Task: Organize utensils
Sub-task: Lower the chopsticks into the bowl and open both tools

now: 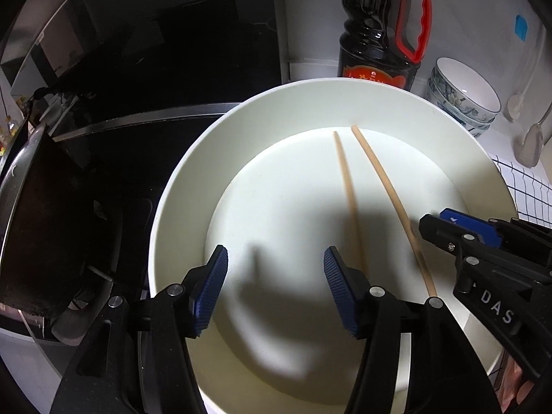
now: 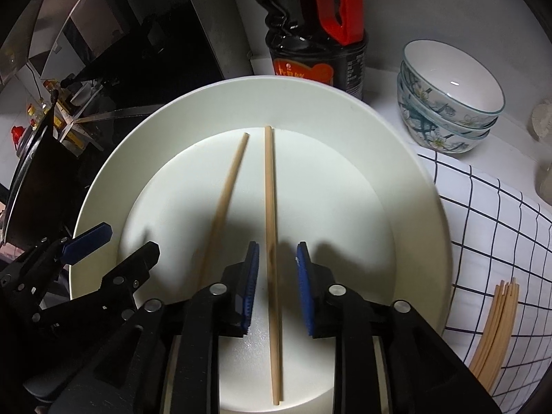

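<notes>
Two wooden chopsticks lie side by side in a wide white plate (image 1: pixel 186 179) (image 2: pixel 100 179). My left gripper (image 1: pixel 276 257) hangs open over the plate's near part with nothing between its pads. The left chopstick (image 1: pixel 347 186) (image 2: pixel 226 189) runs under its right finger. My right gripper (image 2: pixel 278 247) is open a little. The right chopstick (image 2: pixel 270 186) (image 1: pixel 383 179) lies in the gap between its blue pads, apart from both. Each gripper shows in the other's view: the right gripper (image 1: pixel 435 219) at the right edge, the left gripper (image 2: pixel 131 239) at the lower left.
A dark sauce bottle (image 1: pixel 379 41) (image 2: pixel 310 65) with a red handle stands behind the plate. Stacked patterned bowls (image 1: pixel 462 96) (image 2: pixel 448 110) sit at the back right. A checked cloth (image 2: pixel 490 214) holds a bundle of chopsticks (image 2: pixel 496 327). A black pan (image 1: pixel 41 227) and cooktop (image 1: pixel 155 69) lie left.
</notes>
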Tool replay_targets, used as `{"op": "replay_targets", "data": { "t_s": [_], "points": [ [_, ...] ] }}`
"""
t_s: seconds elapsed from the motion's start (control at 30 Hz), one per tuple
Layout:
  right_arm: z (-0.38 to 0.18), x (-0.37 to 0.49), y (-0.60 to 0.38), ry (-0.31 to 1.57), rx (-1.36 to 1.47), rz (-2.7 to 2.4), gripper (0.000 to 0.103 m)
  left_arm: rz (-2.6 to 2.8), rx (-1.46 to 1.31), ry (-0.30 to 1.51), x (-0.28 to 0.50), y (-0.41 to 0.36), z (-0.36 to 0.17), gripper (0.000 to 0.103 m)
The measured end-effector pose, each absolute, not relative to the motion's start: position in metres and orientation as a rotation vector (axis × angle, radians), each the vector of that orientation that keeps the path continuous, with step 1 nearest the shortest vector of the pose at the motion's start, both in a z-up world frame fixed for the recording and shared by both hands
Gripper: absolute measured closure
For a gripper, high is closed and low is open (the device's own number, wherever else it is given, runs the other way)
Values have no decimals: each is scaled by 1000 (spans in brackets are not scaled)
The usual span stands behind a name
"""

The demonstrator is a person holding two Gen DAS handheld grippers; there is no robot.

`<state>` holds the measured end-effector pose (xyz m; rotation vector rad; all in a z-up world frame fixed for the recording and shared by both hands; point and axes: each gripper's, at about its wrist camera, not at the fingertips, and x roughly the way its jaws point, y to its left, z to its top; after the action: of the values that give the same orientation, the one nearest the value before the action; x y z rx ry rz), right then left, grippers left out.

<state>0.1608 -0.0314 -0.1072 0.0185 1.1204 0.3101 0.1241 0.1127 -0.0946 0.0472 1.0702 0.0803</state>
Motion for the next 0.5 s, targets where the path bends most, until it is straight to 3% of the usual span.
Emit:
{"op": "replay_targets", "data": {
  "t_s": [0.5],
  "points": [
    [-80,130,-51,1077,25,319,67,114,11,1008,93,109,-61,37]
  ]
}}
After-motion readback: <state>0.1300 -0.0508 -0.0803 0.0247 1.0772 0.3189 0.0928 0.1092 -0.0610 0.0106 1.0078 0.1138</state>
